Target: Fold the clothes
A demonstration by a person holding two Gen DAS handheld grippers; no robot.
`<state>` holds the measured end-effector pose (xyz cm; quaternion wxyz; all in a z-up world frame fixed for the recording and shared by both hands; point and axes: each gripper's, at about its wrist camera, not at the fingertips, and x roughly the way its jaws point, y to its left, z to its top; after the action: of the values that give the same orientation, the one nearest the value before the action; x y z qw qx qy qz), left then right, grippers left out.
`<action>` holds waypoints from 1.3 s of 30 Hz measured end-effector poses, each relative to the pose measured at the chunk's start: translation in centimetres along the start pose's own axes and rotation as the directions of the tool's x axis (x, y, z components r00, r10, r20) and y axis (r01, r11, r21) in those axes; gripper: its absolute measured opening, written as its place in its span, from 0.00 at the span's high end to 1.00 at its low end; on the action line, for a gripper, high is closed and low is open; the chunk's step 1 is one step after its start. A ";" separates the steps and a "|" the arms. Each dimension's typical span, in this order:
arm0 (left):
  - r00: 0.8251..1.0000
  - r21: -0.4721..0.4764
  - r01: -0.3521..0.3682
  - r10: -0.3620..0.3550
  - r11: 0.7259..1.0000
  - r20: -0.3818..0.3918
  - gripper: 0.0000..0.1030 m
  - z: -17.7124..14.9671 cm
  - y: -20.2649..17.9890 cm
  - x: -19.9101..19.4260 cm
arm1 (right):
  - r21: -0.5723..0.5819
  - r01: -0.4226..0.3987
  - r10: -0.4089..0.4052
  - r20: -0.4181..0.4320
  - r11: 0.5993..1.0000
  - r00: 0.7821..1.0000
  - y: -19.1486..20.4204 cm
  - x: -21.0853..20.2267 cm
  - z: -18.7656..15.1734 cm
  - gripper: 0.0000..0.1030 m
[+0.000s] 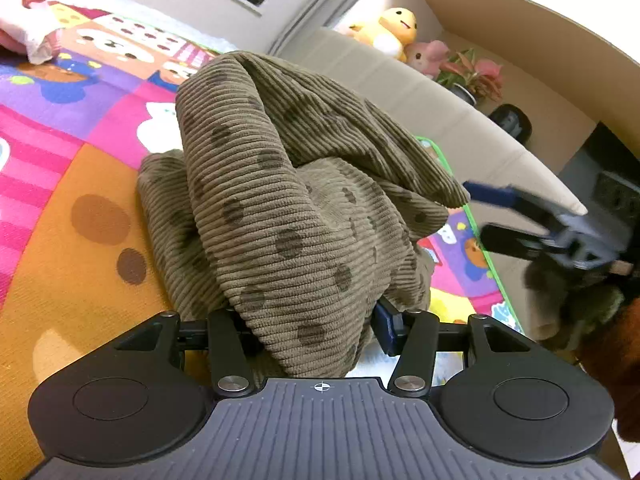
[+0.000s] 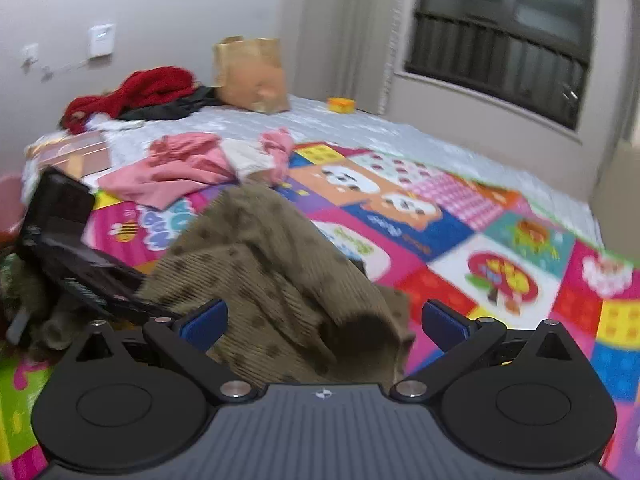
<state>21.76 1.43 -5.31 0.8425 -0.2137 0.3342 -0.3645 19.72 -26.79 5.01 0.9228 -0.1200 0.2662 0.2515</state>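
A brown corduroy garment with dark dots is bunched up on a colourful play mat. My left gripper is shut on a thick fold of it, with the cloth filling the gap between its fingers. In the left wrist view my right gripper hovers open just off the garment's right edge. In the right wrist view the garment rises between the wide-apart blue pads of the right gripper, and neither pad presses on it. The left gripper shows at the left of that view, blurred.
Pink clothes lie beyond the garment on the mat. Red and dark clothes and a paper bag sit at the back by the wall. A cardboard box wall holding plush toys borders the mat.
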 end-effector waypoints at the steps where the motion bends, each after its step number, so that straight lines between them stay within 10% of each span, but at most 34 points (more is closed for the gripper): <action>1: 1.000 0.000 0.002 -0.002 1.000 0.001 0.46 0.0 0.1 -0.1 | 0.033 0.024 -0.025 0.003 0.999 1.000 -0.5 0.7 -0.3 0.00; 6: 1.000 0.006 0.017 -0.017 1.000 0.016 0.46 -0.3 0.3 -0.3 | 0.161 0.183 -0.188 0.016 0.970 0.982 -3.5 5.2 -0.5 0.00; 14: 0.998 -0.032 0.062 -0.061 0.998 0.022 0.34 0.0 0.6 -0.6 | 0.246 0.453 -0.435 -0.128 0.857 0.891 -8.7 10.5 -1.3 0.00; 17: 0.996 -0.024 0.078 -0.077 0.997 0.050 0.15 1.4 0.0 -1.3 | 0.313 0.407 -0.394 -0.107 0.858 0.913 -8.9 7.9 -2.6 0.00; 22: 0.997 0.038 0.018 -0.021 0.999 0.074 0.13 4.3 -0.5 -1.2 | 0.347 0.264 -0.280 -0.005 0.900 0.960 -6.1 2.3 -4.0 0.00; 28: 0.996 0.032 -0.051 0.048 0.998 0.079 0.39 6.0 0.0 -0.5 | 0.433 -0.070 0.017 0.125 0.899 0.992 -4.5 0.2 -3.8 0.15; 31: 0.995 0.034 -0.058 0.055 0.998 0.087 0.42 6.2 0.3 -0.6 | 0.455 -0.076 0.045 0.078 0.887 0.996 -4.1 2.9 -4.0 0.16; 33: 0.994 0.032 -0.062 0.059 0.998 0.089 0.43 6.4 0.5 -0.7 | 0.489 -0.097 0.089 0.039 0.867 0.995 -4.2 5.2 -4.4 0.26; 37: 0.993 0.004 -0.061 0.060 0.998 0.099 0.45 7.4 1.4 -0.6 | 0.484 -0.193 0.184 0.067 0.853 0.981 -3.6 7.1 -2.8 0.91; 39: 0.991 -0.001 -0.052 0.052 0.999 0.123 0.45 8.1 1.9 -0.8 | 0.417 -0.208 0.160 0.147 0.885 0.976 -3.3 5.7 -0.7 0.94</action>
<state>28.09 4.18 -0.60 0.8710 -0.2260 0.2867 -0.3289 25.36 -27.50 1.58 0.9115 0.1261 0.2746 0.2791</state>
